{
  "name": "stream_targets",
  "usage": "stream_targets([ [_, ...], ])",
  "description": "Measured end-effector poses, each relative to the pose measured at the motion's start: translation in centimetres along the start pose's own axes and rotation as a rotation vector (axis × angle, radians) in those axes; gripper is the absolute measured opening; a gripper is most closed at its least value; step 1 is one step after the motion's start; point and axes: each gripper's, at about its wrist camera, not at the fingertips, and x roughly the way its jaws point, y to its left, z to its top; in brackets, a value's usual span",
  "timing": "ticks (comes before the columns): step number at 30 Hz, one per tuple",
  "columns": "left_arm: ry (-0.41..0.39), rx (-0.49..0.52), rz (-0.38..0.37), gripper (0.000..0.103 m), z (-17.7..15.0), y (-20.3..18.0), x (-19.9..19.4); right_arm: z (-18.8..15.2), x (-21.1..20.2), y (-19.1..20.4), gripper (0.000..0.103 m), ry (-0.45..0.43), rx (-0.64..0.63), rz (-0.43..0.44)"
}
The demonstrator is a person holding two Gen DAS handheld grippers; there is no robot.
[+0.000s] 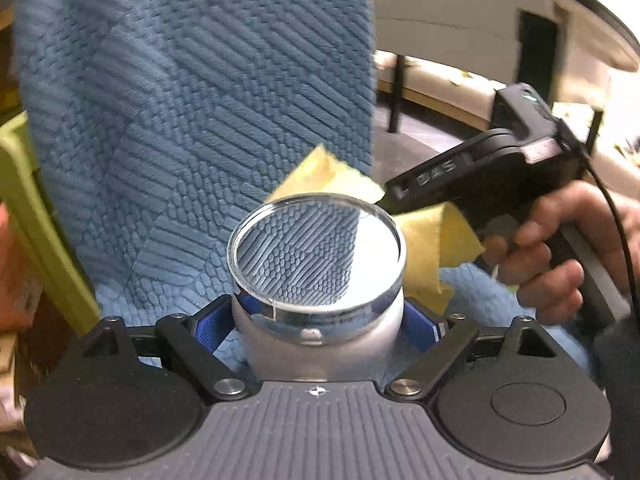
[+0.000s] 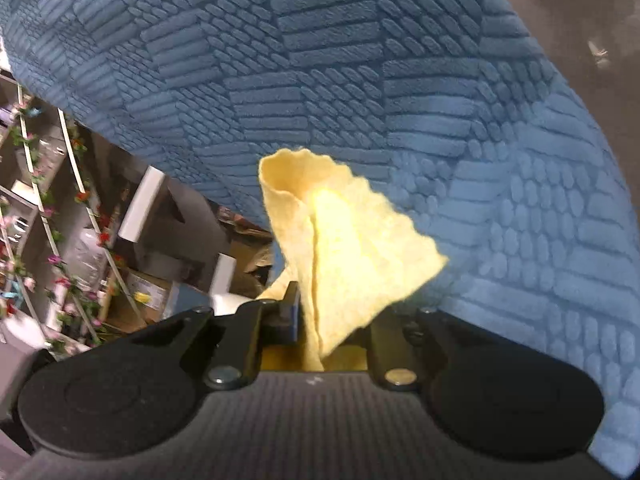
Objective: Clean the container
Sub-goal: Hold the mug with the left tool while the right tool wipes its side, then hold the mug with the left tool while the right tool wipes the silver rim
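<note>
My left gripper [image 1: 318, 320] is shut on a silver metal container [image 1: 318, 280] with a clear round end facing the camera; blue pads [image 1: 418, 324] press its sides. A yellow cloth [image 1: 424, 236] sits just behind and right of the container, held by my right gripper [image 1: 404, 196], which reaches in from the right. In the right wrist view my right gripper [image 2: 320, 320] is shut on the yellow cloth [image 2: 352, 248], which sticks up and forward. The container is not in the right wrist view.
A blue textured mat [image 1: 192, 112] covers the surface under both grippers and shows in the right wrist view [image 2: 400, 80]. A yellow-green bin edge [image 1: 36, 216] stands at the left. Shelves with flower garlands [image 2: 52, 220] lie beyond the mat's edge.
</note>
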Motion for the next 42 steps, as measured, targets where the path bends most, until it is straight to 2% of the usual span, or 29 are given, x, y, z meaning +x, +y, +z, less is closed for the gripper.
stream_targets([
  [3,-0.011,-0.052,0.061,0.092,-0.2,-0.6,-0.4,0.4,-0.4,0.9,0.017,-0.014,-0.014,0.078],
  [5,-0.026,-0.074,0.117,0.092,-0.2,-1.4,-0.8,0.5,-0.3,0.9,0.017,-0.001,-0.04,0.051],
  [8,-0.021,-0.076,0.187,0.092,-0.1,-2.6,-0.9,0.3,1.0,1.2,0.017,0.056,-0.095,-0.07],
  [10,-0.026,-0.107,0.222,0.092,0.0,-2.8,-0.8,0.5,1.0,1.5,0.017,0.065,-0.096,-0.067],
  [15,-0.029,-0.144,0.262,0.09,0.3,-2.9,-0.7,0.9,-0.1,2.1,0.017,0.026,-0.069,0.068],
  [18,-0.04,-0.14,0.263,0.09,0.4,-2.8,-0.8,0.7,0.8,1.8,0.017,0.048,-0.074,0.034],
  [21,-0.042,-0.12,0.238,0.09,0.3,-2.5,-1.2,0.7,1.1,1.3,0.017,0.072,-0.071,0.001],
  [23,-0.039,-0.1,0.209,0.089,0.4,-2.1,-1.1,0.9,0.7,1.8,0.017,0.059,-0.07,0.04],
  [25,-0.032,-0.073,0.172,0.089,0.5,-1.6,-1.3,1.2,0.2,2.3,0.017,0.042,-0.064,0.118],
  [27,-0.025,-0.048,0.137,0.089,0.4,-1.3,-1.5,1.1,0.2,2.6,0.017,0.044,-0.068,0.145],
  [33,-0.019,0.017,0.059,0.089,0.3,-0.5,-1.7,0.7,0.9,1.0,0.017,0.088,-0.058,0.023],
  [35,-0.014,0.042,0.026,0.09,0.5,-0.1,-1.4,0.8,0.6,1.0,0.017,0.079,-0.039,0.043],
  [39,-0.007,0.104,-0.052,0.089,0.8,0.5,-1.2,1.2,-0.9,1.4,0.017,0.051,-0.037,0.164],
  [42,-0.006,0.116,-0.081,0.09,0.6,0.9,-1.3,0.9,-0.5,0.8,0.018,0.065,-0.052,0.103],
])
